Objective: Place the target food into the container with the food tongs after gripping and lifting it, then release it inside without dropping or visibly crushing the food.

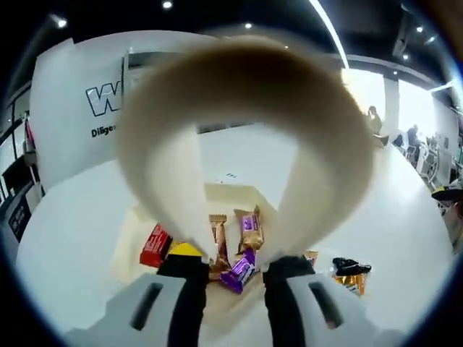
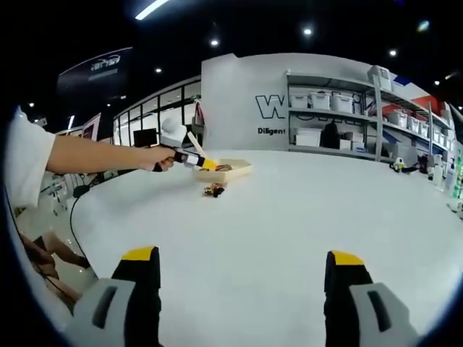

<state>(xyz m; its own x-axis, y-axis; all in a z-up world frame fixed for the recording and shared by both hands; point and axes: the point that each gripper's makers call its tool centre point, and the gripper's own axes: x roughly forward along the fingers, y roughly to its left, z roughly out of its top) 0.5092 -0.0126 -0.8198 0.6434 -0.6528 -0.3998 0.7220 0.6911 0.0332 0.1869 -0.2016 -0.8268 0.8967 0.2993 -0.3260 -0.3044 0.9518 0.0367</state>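
**Tongs held over the snack tray, right gripper idle**

In the left gripper view the left gripper (image 1: 234, 271) has its two jaws pressed against the arms of a pair of cream food tongs (image 1: 246, 130), whose looped spring end bulges large toward the camera. The tongs' arms run down and narrow toward the jaws; their tips are hidden, so I cannot tell whether they pinch anything. Past them lies a shallow pale tray (image 1: 217, 194) on the white table (image 1: 72, 238), holding wrapped snacks: a red packet (image 1: 155, 246) at its left side, a brown wrapper (image 1: 218, 235), a tan-and-purple one (image 1: 249, 228) and a purple one (image 1: 241, 271) nearest the jaws. More small wrapped pieces (image 1: 351, 273) sit on the table just off the tray's right side.

In the right gripper view the right gripper (image 2: 239, 271) stands with jaws wide apart and nothing between them, over bare table near its close edge. Far across the table, toward its back-left part, a person's hand (image 2: 155, 159) holds the left gripper by the tray (image 2: 233, 169), with a few loose snacks (image 2: 214, 190) just in front.
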